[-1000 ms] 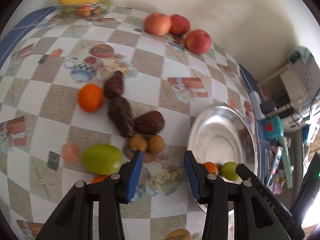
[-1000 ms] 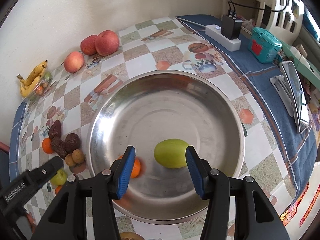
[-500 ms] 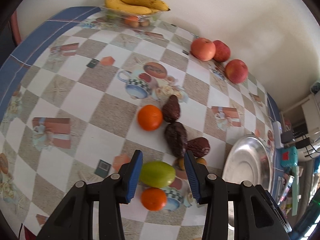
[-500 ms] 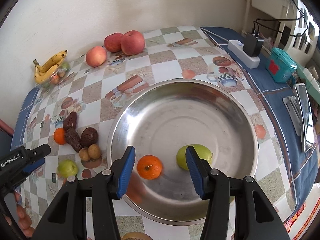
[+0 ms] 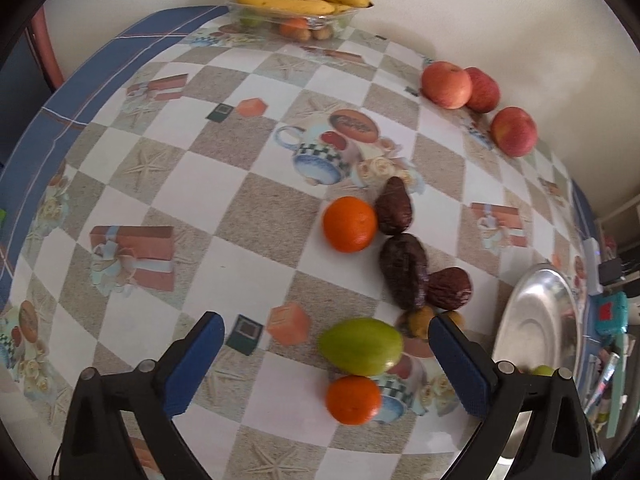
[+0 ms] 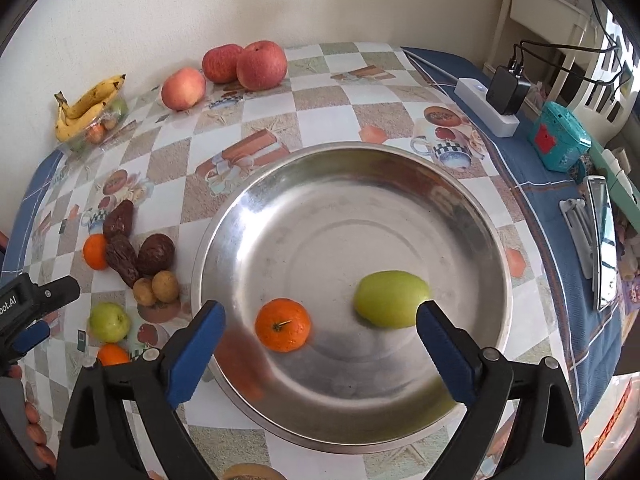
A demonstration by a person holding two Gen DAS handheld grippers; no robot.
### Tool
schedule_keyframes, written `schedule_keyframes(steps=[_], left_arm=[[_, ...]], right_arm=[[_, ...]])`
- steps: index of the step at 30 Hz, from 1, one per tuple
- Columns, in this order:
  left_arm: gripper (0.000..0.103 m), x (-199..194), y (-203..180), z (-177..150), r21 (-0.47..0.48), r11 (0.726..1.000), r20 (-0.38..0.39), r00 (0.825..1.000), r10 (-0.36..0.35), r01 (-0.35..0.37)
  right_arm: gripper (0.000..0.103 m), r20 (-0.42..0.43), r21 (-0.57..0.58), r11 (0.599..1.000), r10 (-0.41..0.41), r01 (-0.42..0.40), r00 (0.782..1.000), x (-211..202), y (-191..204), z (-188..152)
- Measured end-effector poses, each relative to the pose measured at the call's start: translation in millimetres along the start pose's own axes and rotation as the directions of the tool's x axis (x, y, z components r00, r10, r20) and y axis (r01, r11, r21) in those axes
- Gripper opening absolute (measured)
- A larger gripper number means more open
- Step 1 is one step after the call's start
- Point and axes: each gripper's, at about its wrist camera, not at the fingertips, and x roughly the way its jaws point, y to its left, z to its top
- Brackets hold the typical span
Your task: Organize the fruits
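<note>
Left tongs (image 5: 324, 354) hang released over a green fruit (image 5: 361, 346) on the desk (image 5: 260, 216) beside the steel bowl (image 6: 472, 216). Right tongs (image 6: 320, 338), also released, hover above the bowl's tangerine (image 6: 283, 330) and green mango (image 6: 391, 299).

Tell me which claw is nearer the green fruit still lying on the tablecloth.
Left. The left claw is open with the green fruit between its fingers. The right claw is open over the steel bowl, off to the side.

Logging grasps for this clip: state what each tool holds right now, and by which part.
Nothing is held. The left tool is open over the green fruit on the table; the right tool is open above the steel bowl.
</note>
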Motion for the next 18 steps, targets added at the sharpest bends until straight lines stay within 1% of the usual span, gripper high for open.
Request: schedule_keyframes(steps=[2,5,9,10,13,16,18], left_arm=[[0.103,0.2,2.4,0.3,0.000,1.000,0.001,1.000,0.012,-0.012],[0.103,0.8,5.0,1.4,0.015,0.999,-0.007,1.000,0.029,-0.029],[0.103,3.5,7.5,4.2,0.091,0.995,-0.044,0.998,0.054,-0.050],[0.103,2.5,9.2,5.1,0.109,0.992,-0.042,0.997,0.068,-0.063],[0.103,-2.9,14.8,7.3,0.160,0.979,-0.004,0.992,0.127,-0.125],[0.103,-8.6,21.9,9.3,0.208,0.960,0.036,0.982,0.184,-0.187],[0.103,-11.3,27.4,10.1,0.219,0.952,0.054,0.977,0.209,-0.215]], right_arm=[[0.097,0.003,-0.002,1.000,0.016,-0.016,1.000,0.4,0.7,-0.2],[0.097,-0.002,-0.018,1.000,0.017,-0.017,1.000,1.1,5.9,-0.4],[0.097,-0.026,-0.042,0.999,0.022,-0.023,0.999,3.6,14.3,-1.0],[0.097,-0.030,-0.043,0.999,0.023,-0.024,0.999,3.8,16.5,-1.3],[0.097,-0.038,-0.059,0.998,0.027,-0.029,0.999,2.9,27.0,-1.9],[0.097,-0.025,-0.123,0.992,0.036,-0.038,0.999,-0.7,45.0,-4.5],[0.097,-0.020,-0.152,0.988,0.038,-0.040,0.999,-2.7,55.7,-6.7]])
